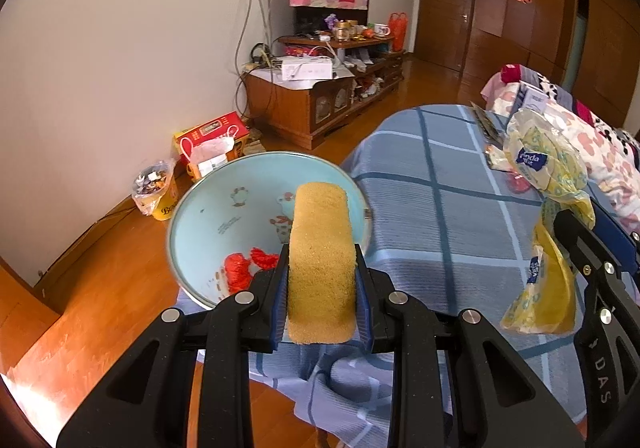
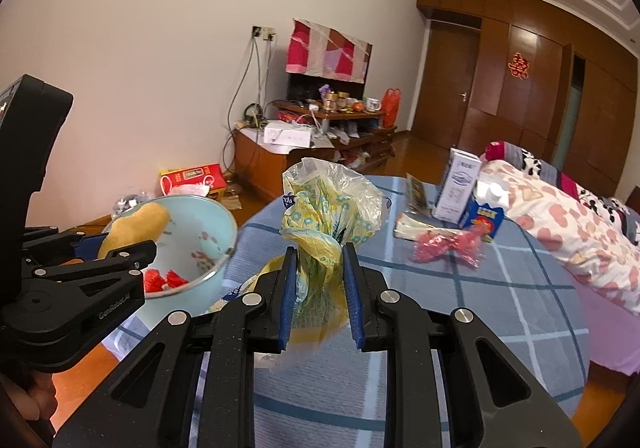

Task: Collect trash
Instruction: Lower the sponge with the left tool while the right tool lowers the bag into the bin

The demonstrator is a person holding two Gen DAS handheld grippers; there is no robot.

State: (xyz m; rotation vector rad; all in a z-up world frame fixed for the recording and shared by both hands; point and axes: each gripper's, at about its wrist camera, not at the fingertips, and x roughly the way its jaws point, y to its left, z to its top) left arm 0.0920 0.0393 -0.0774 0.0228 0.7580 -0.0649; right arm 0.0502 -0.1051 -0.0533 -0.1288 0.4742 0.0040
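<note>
While the left tool (image 1: pixel 322 268) pinches a sponge (image 1: pixel 320 248), red wrappers (image 1: pixel 248 268) lie in the basin (image 1: pixel 200 208).

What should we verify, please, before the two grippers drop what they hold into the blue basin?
1. Left gripper shut on the yellow sponge: ok, pads press both sides.
2. Right gripper shut on the crumpled plastic bag: ok, though loose folds hang below the pads.
3. Sponge over the blue basin: ok, its front end reaches above the bowl.
4. Bag over the basin: not ok, it is above the blue checked tablecloth, right of the rim.
5. Room in the basin: ok, only red wrappers lie inside.
6. Trash remaining on the table: not ok, a red wrapper and cartons stay there.
</note>
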